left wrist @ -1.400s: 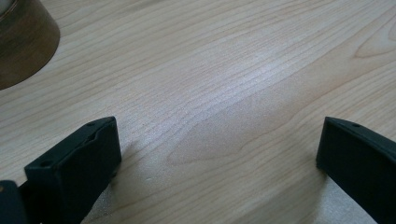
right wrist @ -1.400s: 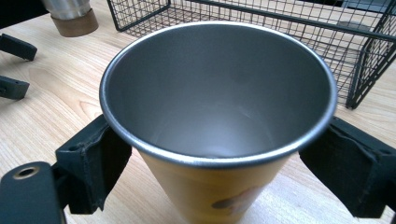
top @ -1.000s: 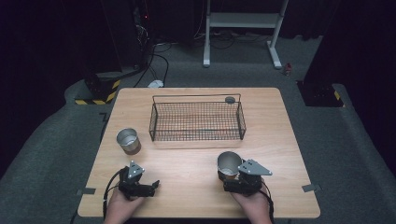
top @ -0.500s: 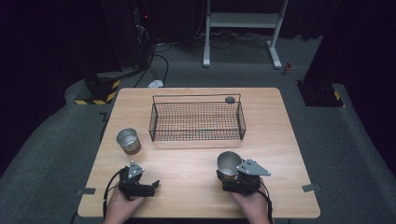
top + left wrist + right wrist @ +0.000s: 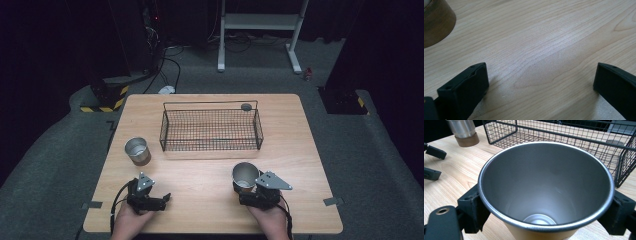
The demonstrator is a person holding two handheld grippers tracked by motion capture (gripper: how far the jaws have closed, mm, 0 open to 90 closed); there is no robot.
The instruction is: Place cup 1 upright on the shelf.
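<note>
Right gripper view puts the cup (image 5: 545, 192) between the two jaws, both pressing on its wall just under the rim, so the right gripper (image 5: 248, 187) is closed on it. The cup stands upright on the table (image 5: 310, 150), near the front of the basket (image 5: 210, 131). To lift it well, I would keep the grip firm and rise straight, clearing the basket wall. The left gripper (image 5: 162, 198) rests wide open on the table, holding nothing.
</note>
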